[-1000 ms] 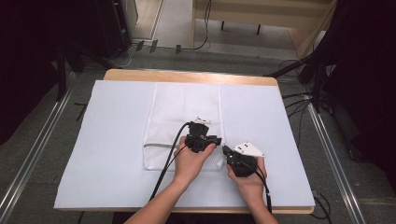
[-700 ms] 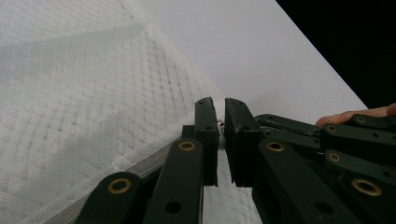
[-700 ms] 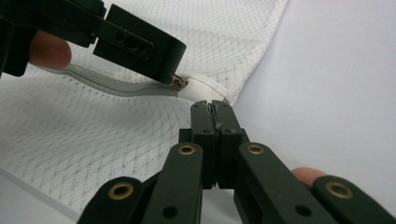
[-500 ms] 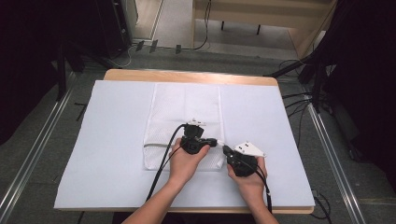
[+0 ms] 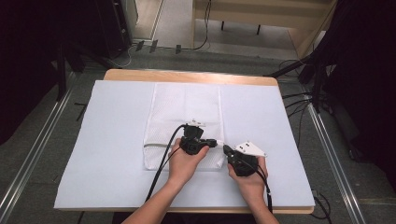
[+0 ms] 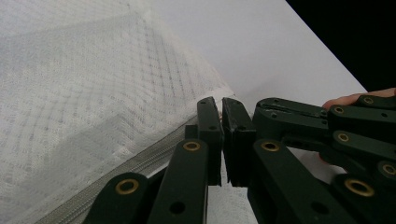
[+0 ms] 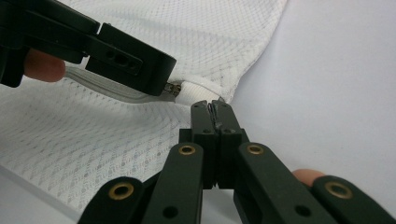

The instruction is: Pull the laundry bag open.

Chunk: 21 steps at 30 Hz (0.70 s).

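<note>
One white mesh bag (image 5: 184,126) lies mid-table (image 5: 280,121) with two tools at its near right corner: the left tool (image 5: 220,143), shifted slightly left since earlier, pinches the zipper pull, the right tool (image 5: 227,150) grips the bag's corner, the pull itself mostly hidden

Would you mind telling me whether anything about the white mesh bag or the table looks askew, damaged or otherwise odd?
Nothing stands out. The white mesh zip bag lies flat and square on the white sheet, with no tear visible. Both grippers meet at its right zip end: the left gripper at the zip pull, the right gripper shut at the bag's edge.
</note>
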Motion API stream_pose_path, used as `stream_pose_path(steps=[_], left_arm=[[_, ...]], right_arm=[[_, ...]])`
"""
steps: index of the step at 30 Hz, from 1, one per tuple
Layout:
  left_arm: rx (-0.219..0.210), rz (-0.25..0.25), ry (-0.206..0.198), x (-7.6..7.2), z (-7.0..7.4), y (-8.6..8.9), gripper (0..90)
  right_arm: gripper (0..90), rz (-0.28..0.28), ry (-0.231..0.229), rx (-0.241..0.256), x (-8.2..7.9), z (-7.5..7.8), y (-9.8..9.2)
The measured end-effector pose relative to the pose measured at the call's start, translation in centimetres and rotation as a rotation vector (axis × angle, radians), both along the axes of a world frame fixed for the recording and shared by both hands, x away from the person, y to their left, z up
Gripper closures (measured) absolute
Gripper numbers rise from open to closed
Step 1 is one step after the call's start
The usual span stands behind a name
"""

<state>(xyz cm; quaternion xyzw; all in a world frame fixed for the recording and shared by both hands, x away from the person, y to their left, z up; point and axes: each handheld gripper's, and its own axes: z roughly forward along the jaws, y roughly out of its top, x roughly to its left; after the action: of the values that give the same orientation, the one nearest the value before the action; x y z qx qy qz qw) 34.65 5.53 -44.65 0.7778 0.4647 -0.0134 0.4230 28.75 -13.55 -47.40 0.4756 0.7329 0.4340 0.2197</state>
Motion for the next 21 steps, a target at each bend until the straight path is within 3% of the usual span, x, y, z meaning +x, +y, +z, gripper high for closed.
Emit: stream_pose_path(steps=[10,17,21], left_arm=[[0.021,0.005,-0.009,-0.1,-0.2,0.6,87.5],[0.033,0.043,-0.006,-0.1,-0.7,2.6,87.5],[0.062,0.068,-0.011,-0.3,-0.9,4.9,87.5]], right_arm=[[90.0,-0.005,-0.005,-0.011,-0.1,0.2,0.0],[90.0,-0.018,0.000,-0.012,-0.1,0.2,-0.3],[90.0,-0.015,-0.006,-0.016,-0.1,0.3,-0.4]])
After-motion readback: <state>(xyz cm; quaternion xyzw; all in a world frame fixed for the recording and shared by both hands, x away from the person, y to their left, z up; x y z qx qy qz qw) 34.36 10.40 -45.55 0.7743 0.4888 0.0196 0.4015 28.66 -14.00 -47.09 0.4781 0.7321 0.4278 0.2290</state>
